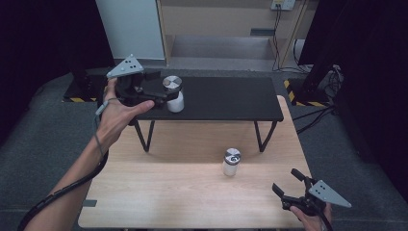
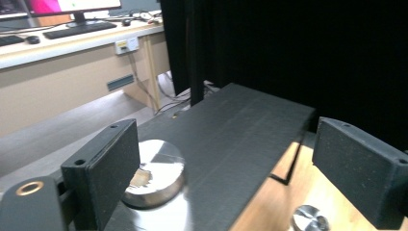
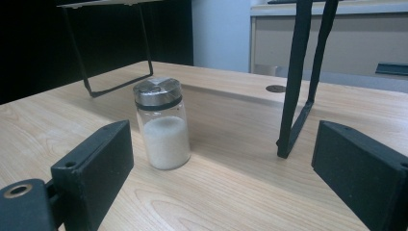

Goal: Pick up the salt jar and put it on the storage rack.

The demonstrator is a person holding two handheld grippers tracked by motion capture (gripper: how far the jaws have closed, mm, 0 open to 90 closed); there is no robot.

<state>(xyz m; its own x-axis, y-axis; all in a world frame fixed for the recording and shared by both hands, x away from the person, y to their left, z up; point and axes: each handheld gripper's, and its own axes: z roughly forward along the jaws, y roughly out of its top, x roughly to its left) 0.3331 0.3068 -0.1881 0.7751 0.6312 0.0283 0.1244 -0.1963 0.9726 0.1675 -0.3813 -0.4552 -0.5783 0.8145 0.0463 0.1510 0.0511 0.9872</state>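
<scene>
Your bench (image 1: 159, 192): light wood top, grain running across. Black shelf (image 1: 231, 98) stands on its far half, on thin black wire legs planted on wood. One jar (image 1: 173, 94) with metal lid sits upright on shelf, at left end. Second jar (image 1: 231, 161), white powder inside, stands upright on bench, just in front of shelf.

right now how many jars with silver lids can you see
2. One jar stands on the black shelf beside the left gripper; the other jar stands on the wooden table below.
</scene>
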